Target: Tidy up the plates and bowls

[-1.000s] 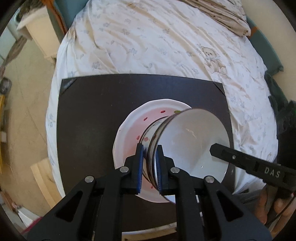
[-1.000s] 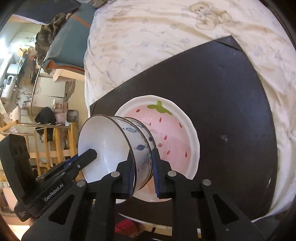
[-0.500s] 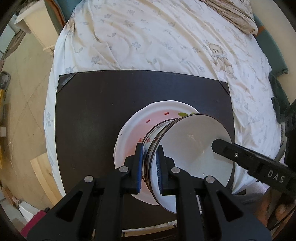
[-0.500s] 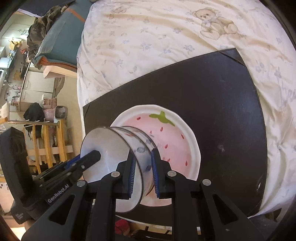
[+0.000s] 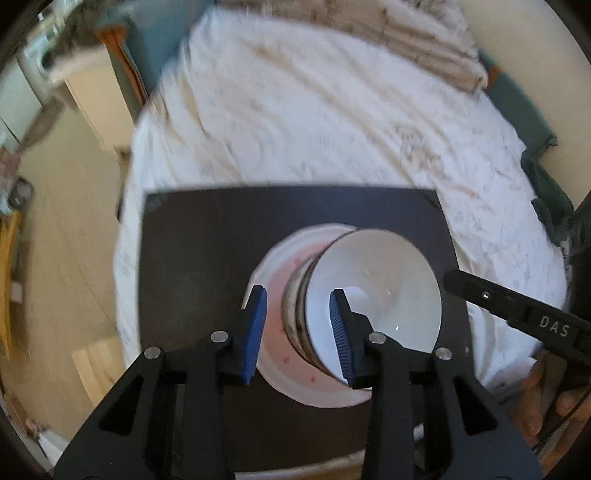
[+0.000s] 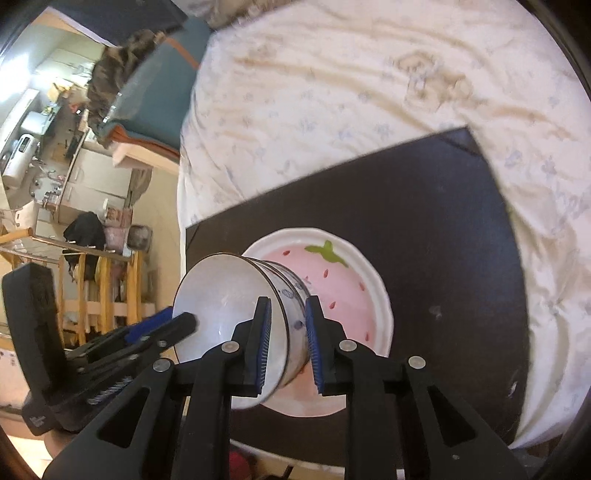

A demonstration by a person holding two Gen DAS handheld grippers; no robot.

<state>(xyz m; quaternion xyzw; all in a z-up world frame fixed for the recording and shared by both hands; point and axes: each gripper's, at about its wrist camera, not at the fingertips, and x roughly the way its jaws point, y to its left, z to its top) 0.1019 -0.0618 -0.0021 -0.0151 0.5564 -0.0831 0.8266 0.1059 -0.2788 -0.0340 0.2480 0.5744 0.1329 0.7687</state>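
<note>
A white bowl with blue leaf marks (image 6: 229,299) (image 5: 373,291), stacked on another like it, sits in a pink strawberry plate (image 6: 343,284) (image 5: 273,280) on a black mat (image 6: 424,229) (image 5: 207,251). My left gripper (image 5: 297,325) is open, its pads spread wide on either side of the bowl rim without touching. My right gripper (image 6: 286,339) is open too, its pads a little apart from the rim on the opposite side. Each gripper shows in the other's view.
The mat lies on a bed with a white floral sheet (image 5: 314,110). A folded beige blanket (image 5: 406,33) lies at the far end. The floor (image 5: 62,229) and a wooden rack (image 6: 92,280) are to the left of the bed.
Both grippers have opened and let go of the bowl rim. The bowls now rest in the strawberry plate. Both cameras have pulled back and up a little.
</note>
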